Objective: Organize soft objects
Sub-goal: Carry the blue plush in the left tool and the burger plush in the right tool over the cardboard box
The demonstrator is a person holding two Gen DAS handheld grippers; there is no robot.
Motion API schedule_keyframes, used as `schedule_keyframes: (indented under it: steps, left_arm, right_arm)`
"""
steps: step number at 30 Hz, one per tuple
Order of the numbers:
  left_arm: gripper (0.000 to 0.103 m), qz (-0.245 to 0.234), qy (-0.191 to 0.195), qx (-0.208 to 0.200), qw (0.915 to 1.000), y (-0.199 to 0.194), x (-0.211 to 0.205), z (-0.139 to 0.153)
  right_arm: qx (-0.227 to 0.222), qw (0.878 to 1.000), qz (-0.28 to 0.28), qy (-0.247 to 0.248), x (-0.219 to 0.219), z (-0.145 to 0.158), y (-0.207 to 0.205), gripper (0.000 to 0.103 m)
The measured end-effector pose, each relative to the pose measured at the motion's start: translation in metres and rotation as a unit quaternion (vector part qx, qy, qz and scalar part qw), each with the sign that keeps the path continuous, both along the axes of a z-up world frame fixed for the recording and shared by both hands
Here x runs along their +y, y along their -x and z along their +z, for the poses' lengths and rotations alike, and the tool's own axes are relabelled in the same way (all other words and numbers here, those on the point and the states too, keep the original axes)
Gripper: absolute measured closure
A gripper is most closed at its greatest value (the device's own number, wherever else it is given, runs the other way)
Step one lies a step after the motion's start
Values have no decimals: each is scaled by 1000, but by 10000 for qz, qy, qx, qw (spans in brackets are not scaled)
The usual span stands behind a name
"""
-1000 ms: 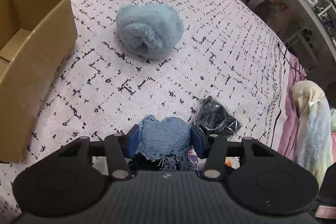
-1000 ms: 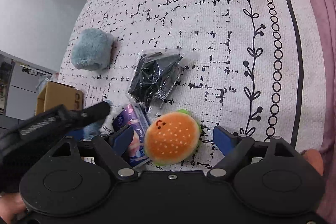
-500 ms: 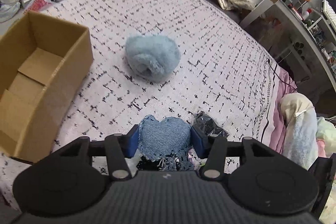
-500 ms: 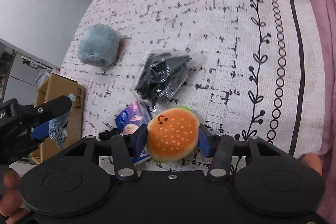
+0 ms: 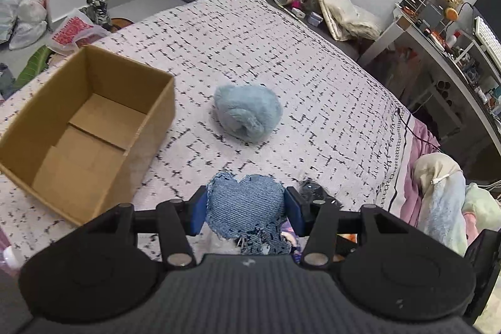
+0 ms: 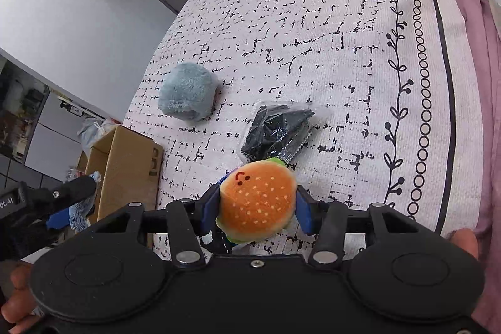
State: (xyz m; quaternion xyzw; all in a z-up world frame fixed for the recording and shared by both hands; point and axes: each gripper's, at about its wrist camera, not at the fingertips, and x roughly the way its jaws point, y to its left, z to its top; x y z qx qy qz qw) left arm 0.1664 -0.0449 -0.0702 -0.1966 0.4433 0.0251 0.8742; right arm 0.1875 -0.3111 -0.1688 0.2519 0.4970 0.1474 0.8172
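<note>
My left gripper (image 5: 245,213) is shut on a blue denim heart cushion (image 5: 247,208) and holds it above the bed, to the right of the open cardboard box (image 5: 84,130). My right gripper (image 6: 256,210) is shut on an orange burger plush (image 6: 258,204), lifted off the bed. A fluffy light-blue plush (image 5: 249,111) lies on the bedspread beyond the left gripper; it also shows in the right wrist view (image 6: 188,94). The left gripper (image 6: 67,204) with the denim cushion shows at the left of the right wrist view, next to the box (image 6: 125,168).
A black item in a clear bag (image 6: 277,130) lies on the bedspread (image 6: 313,36) just past the burger. A small purple packet (image 5: 289,235) lies under the left gripper. Clothes (image 5: 444,196) hang at the bed's right edge. A desk (image 5: 438,39) stands at the far right.
My right gripper closed on the burger plush and lifted it. My left gripper rose with the denim heart and moved toward the box, whose inside has come into view.
</note>
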Motion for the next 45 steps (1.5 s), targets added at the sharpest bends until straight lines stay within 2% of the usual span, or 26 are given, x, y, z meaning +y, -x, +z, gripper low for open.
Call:
schedule_keyframes:
  steps: [7,16,29,45]
  left_arm:
    - [52,103,-72,-93,9999,9,17,10]
    - [52,147,-65,-240,9996,14,39,24]
    - [52,269,13,-419,9988,5,80,32]
    - [52,600,296,-541,9963,-18,134,16]
  right_arm:
    - [-262,9995,-143,79,-5,16,12,54]
    - [-672,9974,-256,80,0,53,24,54]
    - [-864,9959,-229,138,49,74,27,54]
    - [-997,9944,-156,307,107,90,13,54]
